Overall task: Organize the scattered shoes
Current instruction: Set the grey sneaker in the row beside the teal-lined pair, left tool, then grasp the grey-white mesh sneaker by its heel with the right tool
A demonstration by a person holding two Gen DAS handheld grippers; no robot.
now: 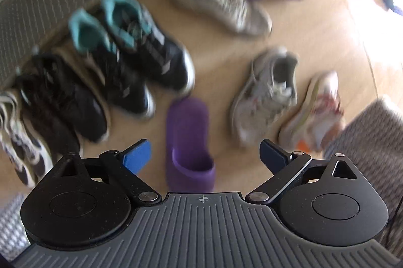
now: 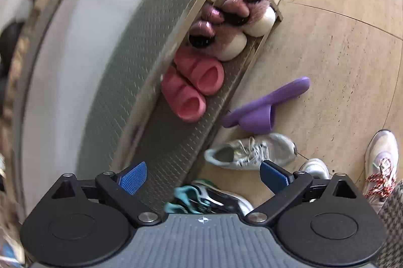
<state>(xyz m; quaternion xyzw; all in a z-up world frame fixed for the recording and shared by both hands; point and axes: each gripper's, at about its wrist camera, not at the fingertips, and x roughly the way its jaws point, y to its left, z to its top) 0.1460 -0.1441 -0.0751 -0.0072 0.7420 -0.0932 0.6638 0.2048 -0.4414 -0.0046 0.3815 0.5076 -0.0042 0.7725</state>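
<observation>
The low shoe rack with grey perforated shelves point(image 2: 156, 46) holds two coral-pink rubber slippers point(image 2: 194, 84) side by side and, further along, a pair of fuzzy pink-and-cream slippers point(image 2: 234, 24). On the tan tile floor point(image 1: 314, 24) along the rack stand two black trainers with teal lining point(image 1: 131, 46), two plain black trainers point(image 1: 63, 97) and one black-and-white trainer point(image 1: 17, 139). Scattered apart: three grey-white laced sneakers point(image 1: 267, 94), two purple slide sandals point(image 1: 189, 142). The left gripper point(image 1: 205, 157) hangs over one purple slide, jaws spread, empty; the right gripper point(image 2: 202, 177) likewise spread, empty.
</observation>
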